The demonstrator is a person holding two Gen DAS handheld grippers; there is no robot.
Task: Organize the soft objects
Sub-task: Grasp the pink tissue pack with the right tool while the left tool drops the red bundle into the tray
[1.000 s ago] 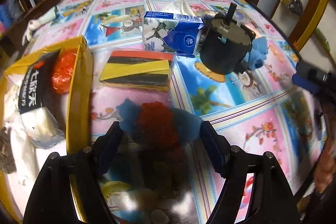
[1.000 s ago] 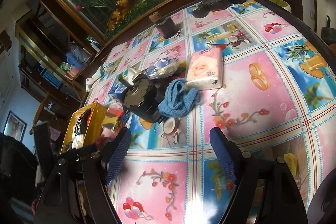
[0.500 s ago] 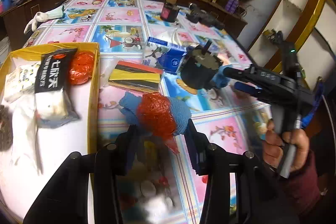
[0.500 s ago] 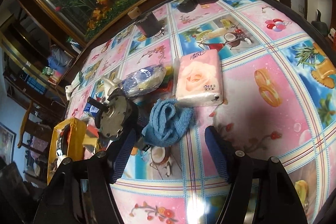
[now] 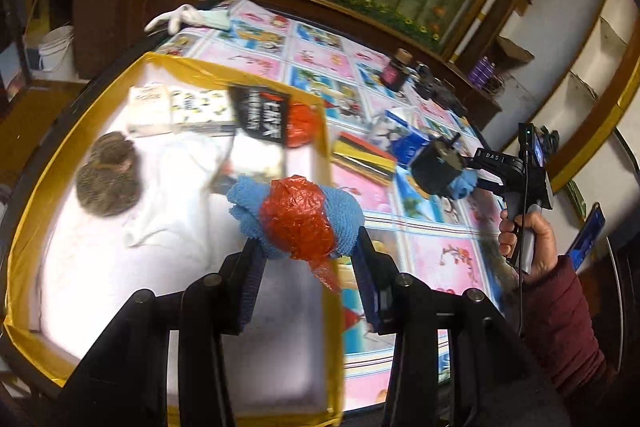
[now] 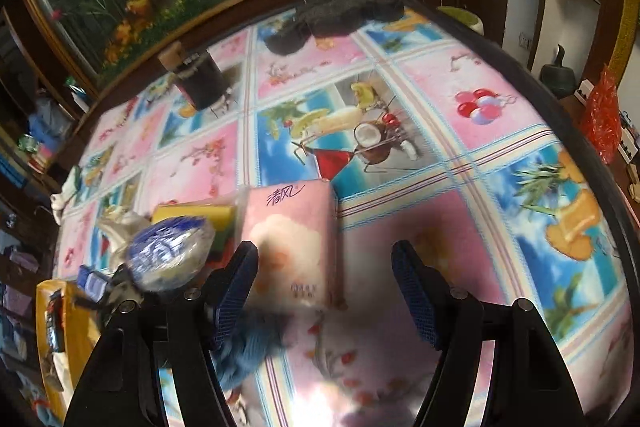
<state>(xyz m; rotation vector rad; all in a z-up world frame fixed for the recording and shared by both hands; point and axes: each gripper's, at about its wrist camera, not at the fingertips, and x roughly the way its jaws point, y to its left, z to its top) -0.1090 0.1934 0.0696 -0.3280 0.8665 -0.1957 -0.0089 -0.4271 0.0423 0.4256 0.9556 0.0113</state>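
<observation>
Blue cloth bundle pinched over the box

Left tongs (image 5: 308, 251) pinch a blue cloth bundle (image 5: 298, 221) wrapped in red mesh, over the yellow-rimmed box (image 5: 160, 65). Right tongs (image 6: 324, 291) stand spread over the worktop (image 6: 460, 227); a blurred blue cloth (image 6: 248, 351), seemingly loose, lies by the left finger, pink tissue pack (image 6: 294, 243) beyond.

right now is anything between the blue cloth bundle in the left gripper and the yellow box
Nothing visible. The left gripper holds the blue cloth bundle above the yellow box, near its right wall. The bare white floor below it is open; the packets and brown scourers lie farther back.
</observation>
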